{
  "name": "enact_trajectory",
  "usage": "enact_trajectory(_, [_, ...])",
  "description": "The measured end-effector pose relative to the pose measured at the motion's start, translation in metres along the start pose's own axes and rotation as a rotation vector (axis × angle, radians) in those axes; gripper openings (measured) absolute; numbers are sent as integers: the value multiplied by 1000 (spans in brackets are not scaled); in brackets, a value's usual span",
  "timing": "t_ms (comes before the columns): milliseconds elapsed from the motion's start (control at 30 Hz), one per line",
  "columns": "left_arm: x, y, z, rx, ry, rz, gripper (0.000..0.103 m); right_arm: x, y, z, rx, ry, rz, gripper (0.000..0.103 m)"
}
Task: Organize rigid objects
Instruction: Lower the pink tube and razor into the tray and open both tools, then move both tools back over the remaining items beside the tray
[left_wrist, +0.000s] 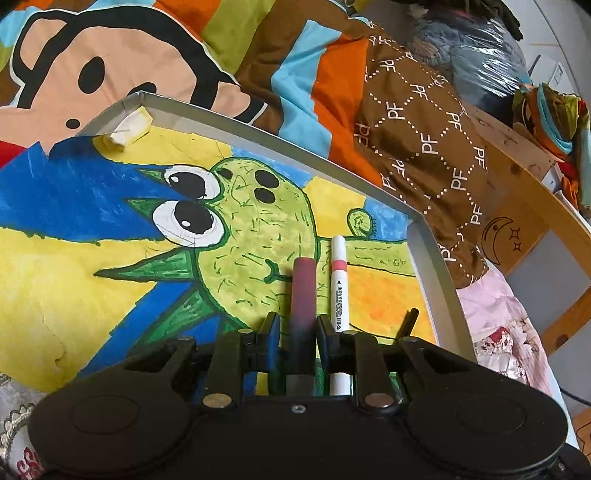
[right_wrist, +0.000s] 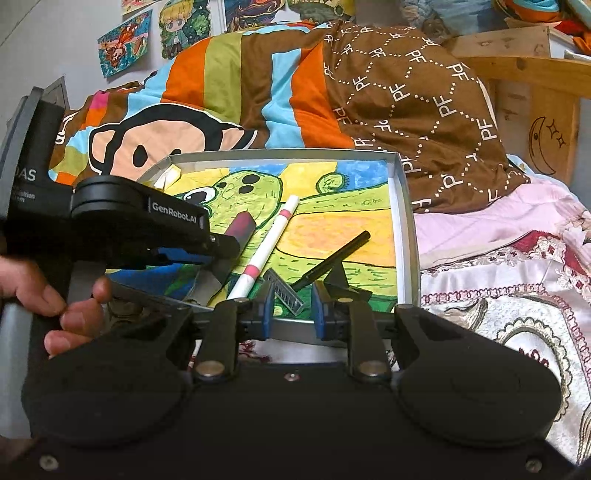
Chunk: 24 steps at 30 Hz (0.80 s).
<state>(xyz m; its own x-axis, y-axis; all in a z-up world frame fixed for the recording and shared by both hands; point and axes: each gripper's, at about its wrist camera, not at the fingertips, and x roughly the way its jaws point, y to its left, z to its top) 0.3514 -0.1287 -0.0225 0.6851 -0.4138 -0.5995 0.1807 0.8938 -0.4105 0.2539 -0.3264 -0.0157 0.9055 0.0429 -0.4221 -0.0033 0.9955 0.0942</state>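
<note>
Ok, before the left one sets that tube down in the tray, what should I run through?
1. Grip: left gripper jaws closed on the maroon tube: ok.
2. Tube over the tray, inside its walls: ok.
3. Tube already touching the tray floor: cannot tell.
4. Room beside it: white marker lies very close alongside: not ok, shift away from it.
5. Right gripper out of the way: jaws open and empty at the near rim, by the grey comb: ok.
6. Black pen clear of the tube: ok, lies beyond the marker.
</note>
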Motion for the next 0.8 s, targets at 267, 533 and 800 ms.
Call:
enact_trajectory(267, [-27, 1, 2, -19, -40, 56, 67, -9, 5, 6, -18, -25, 9, 42])
enact_trajectory(533, [-99, 9, 11, 24, -132, 146, 92, -41, 21, 21, -42, -83, 33, 102])
enact_trajectory(800, [-163, 19, -12, -59, -199, 147, 102, -95, 24, 25, -5, -121, 65, 103])
